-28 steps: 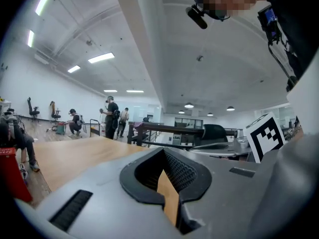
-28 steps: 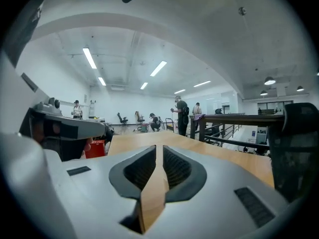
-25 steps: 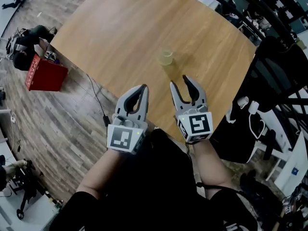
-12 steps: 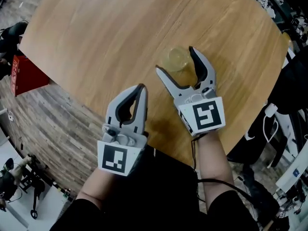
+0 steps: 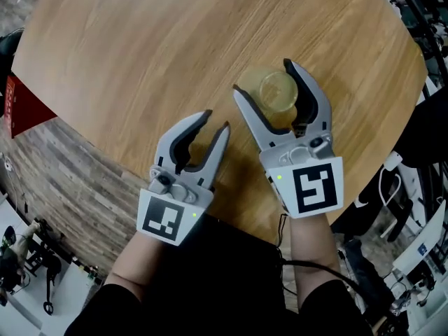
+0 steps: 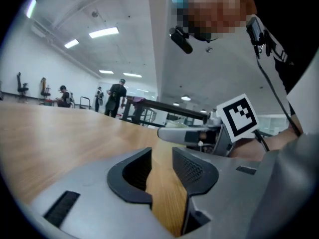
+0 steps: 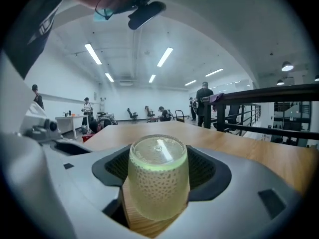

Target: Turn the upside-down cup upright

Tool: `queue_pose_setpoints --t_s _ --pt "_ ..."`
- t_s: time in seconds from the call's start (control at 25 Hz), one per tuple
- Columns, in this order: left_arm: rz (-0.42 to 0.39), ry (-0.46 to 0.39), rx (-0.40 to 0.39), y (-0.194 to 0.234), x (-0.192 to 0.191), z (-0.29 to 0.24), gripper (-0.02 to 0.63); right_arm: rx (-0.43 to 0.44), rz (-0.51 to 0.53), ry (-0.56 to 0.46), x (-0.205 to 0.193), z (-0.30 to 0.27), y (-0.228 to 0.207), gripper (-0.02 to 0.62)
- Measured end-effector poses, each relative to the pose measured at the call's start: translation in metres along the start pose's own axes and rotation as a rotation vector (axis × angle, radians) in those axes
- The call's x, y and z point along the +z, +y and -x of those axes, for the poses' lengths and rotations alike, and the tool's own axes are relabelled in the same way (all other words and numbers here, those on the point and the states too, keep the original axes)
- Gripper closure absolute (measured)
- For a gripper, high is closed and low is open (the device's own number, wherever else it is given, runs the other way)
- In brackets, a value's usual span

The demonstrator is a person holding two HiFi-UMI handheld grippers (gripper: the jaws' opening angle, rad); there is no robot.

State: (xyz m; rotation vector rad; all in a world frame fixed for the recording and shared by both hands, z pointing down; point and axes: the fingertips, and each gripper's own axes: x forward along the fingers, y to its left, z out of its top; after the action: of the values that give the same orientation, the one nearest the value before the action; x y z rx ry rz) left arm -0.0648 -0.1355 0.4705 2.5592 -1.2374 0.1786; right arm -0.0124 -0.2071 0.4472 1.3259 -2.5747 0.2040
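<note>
A translucent yellow-green cup (image 5: 278,89) stands upside down on the round wooden table (image 5: 140,33), its base facing up. My right gripper (image 5: 262,75) is open wide, with the cup between its two fingers; in the right gripper view the cup (image 7: 158,178) fills the gap and the dark pads (image 7: 209,169) stand a little off its sides. My left gripper (image 5: 215,121) rests low over the table to the left of the right one. Its jaws are opening, a narrow gap shows between the fingers (image 6: 194,169), and nothing is in it.
The table's near edge runs just under both grippers, with wood-plank floor beyond it at the left. A red box (image 5: 21,107) sits on the floor at the far left. Black railings and distant people and desks show behind the table in both gripper views.
Both grippers came forward and down onto the table. The right one opened wide and slid around the cup. The left one's jaws, shut before, have parted slightly.
</note>
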Motion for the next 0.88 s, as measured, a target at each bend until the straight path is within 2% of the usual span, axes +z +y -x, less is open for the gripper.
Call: queue_pose_setpoints --t_s 0.08,0.16,0.24,0.32,0.44,0.48,0.56,0.6,0.88 --pt "0.056 0.014 -0.082 -0.006 0.0 -0.008 0.391 0.016 -0.009 -0.035 0.022 0.009 0.003 0.261" --pt "0.12 0.019 -0.141 -0.011 0.004 -0.015 0.347 0.044 -0.022 -0.066 0.044 0.019 0.006 0.261" --pt "0.136 0.024 -0.211 -0.019 0.007 -0.02 0.319 0.077 -0.035 -0.088 0.062 0.029 0.008 0.261" --pt "0.118 0.015 -0.299 -0.033 0.016 -0.027 0.31 0.106 -0.056 -0.107 0.075 0.037 0.009 0.261" --pt "0.106 -0.006 -0.416 -0.055 0.028 -0.034 0.31 0.127 -0.056 -0.124 0.079 0.046 0.013 0.261" --pt "0.109 -0.014 -0.436 -0.058 0.028 -0.034 0.313 0.129 -0.06 -0.123 0.075 0.048 0.014 0.261" --pt "0.092 -0.037 -0.444 -0.06 0.027 -0.033 0.439 0.138 -0.083 -0.126 0.068 0.052 0.012 0.261" --pt "0.069 -0.046 -0.443 -0.06 0.025 -0.033 0.473 0.146 -0.097 -0.134 0.065 0.054 0.009 0.261" --pt "-0.095 -0.025 -0.46 -0.069 0.017 -0.03 0.548 0.194 -0.231 -0.21 0.058 0.059 -0.007 0.259"
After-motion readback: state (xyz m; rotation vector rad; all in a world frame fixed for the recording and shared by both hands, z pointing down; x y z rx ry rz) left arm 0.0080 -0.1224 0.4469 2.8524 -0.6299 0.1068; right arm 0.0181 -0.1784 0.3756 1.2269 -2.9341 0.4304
